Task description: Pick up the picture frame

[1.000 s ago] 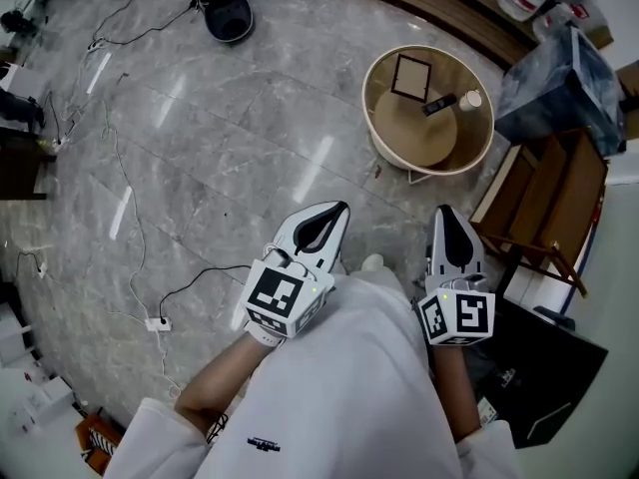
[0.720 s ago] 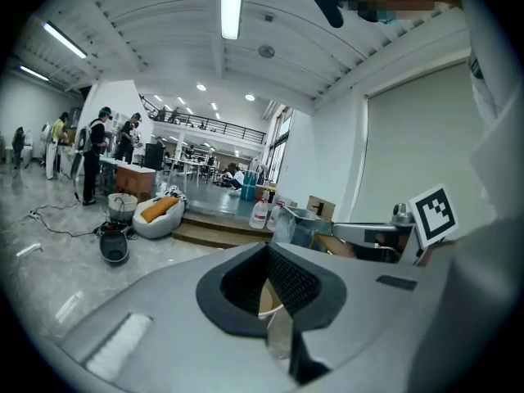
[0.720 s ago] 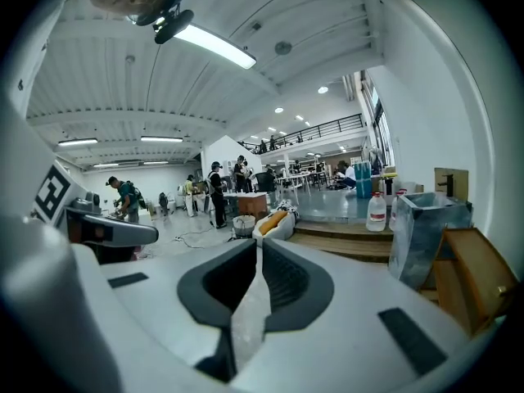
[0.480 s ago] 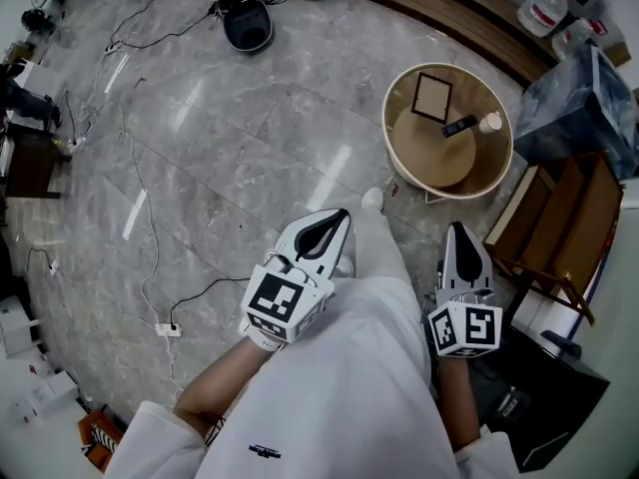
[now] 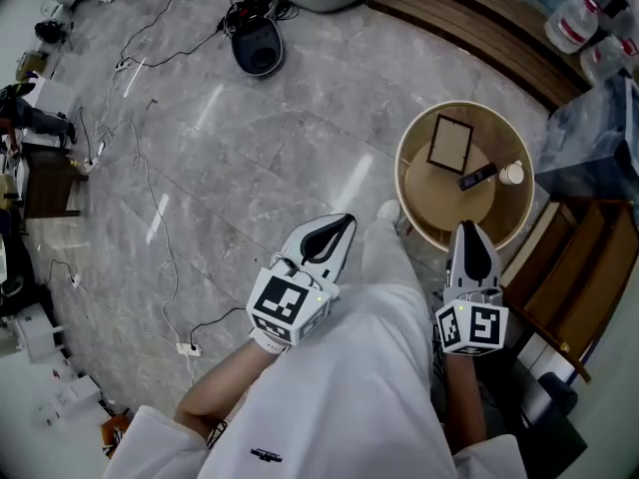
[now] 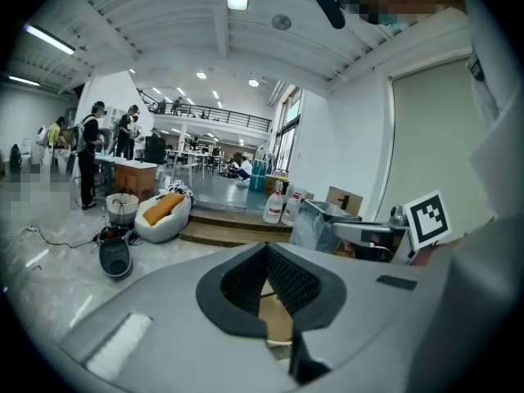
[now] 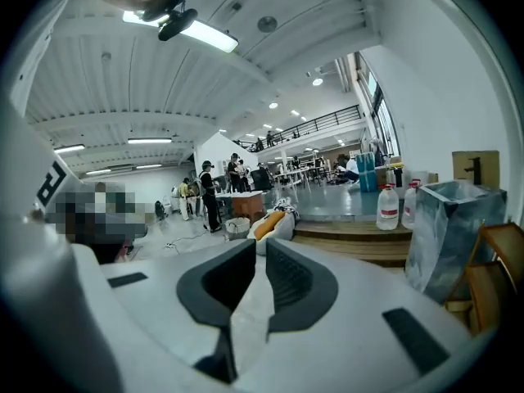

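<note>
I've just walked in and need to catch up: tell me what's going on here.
A person holds a gripper in each hand; the left gripper and right gripper are both shut and empty, held out in front. Ahead sits a low round table carrying the picture frame, a dark remote and a small white object. The table has drawn nearer over the last second, so the person seems to be walking up to it. The frame is untouched.

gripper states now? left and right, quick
Left gripper: jaws closed, holding nothing.
Right gripper: jaws closed, holding nothing.
</note>
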The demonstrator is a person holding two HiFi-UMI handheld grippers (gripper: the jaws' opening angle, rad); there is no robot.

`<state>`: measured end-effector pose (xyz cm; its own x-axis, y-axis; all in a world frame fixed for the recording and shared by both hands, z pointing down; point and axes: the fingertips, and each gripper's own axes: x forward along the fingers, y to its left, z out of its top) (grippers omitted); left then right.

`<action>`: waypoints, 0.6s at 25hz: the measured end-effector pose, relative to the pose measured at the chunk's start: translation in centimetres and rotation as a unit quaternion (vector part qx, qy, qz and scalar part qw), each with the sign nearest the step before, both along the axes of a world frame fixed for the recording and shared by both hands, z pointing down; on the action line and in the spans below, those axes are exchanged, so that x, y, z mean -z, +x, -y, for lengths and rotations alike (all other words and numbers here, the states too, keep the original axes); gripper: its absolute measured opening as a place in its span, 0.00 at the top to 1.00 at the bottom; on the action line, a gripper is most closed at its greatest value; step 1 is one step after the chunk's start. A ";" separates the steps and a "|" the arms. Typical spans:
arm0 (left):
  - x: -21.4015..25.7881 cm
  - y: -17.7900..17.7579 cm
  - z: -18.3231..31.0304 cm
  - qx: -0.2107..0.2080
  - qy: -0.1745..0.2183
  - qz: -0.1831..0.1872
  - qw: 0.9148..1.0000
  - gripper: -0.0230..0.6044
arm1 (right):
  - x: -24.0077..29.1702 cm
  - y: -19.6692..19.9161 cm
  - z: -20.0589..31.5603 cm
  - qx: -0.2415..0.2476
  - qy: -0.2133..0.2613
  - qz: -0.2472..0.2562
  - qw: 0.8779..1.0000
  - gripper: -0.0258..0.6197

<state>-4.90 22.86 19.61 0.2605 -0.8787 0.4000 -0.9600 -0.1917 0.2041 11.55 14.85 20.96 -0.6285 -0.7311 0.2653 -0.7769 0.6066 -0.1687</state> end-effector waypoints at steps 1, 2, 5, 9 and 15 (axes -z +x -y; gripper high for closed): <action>-0.2 -0.3 2.5 -0.002 -0.006 -0.001 1.000 0.96 | -0.3 -0.3 2.5 -0.002 -0.004 -0.005 1.000 0.95; -0.5 -0.4 4.8 -0.005 -0.012 -0.001 1.000 0.96 | -0.7 -0.5 4.9 -0.004 -0.009 -0.008 1.000 0.95; -1.0 -0.4 10.2 -0.017 -0.029 -0.006 0.999 0.96 | -1.5 -1.0 10.6 -0.008 -0.021 -0.017 1.000 0.95; -1.7 -0.9 14.9 -0.021 -0.042 -0.008 0.999 0.96 | -2.7 -1.8 15.9 -0.008 -0.033 -0.028 0.999 0.95; -2.1 -2.4 18.7 -0.037 -0.051 -0.002 0.998 0.96 | -4.9 -2.9 18.8 -0.030 -0.084 -0.020 0.996 0.95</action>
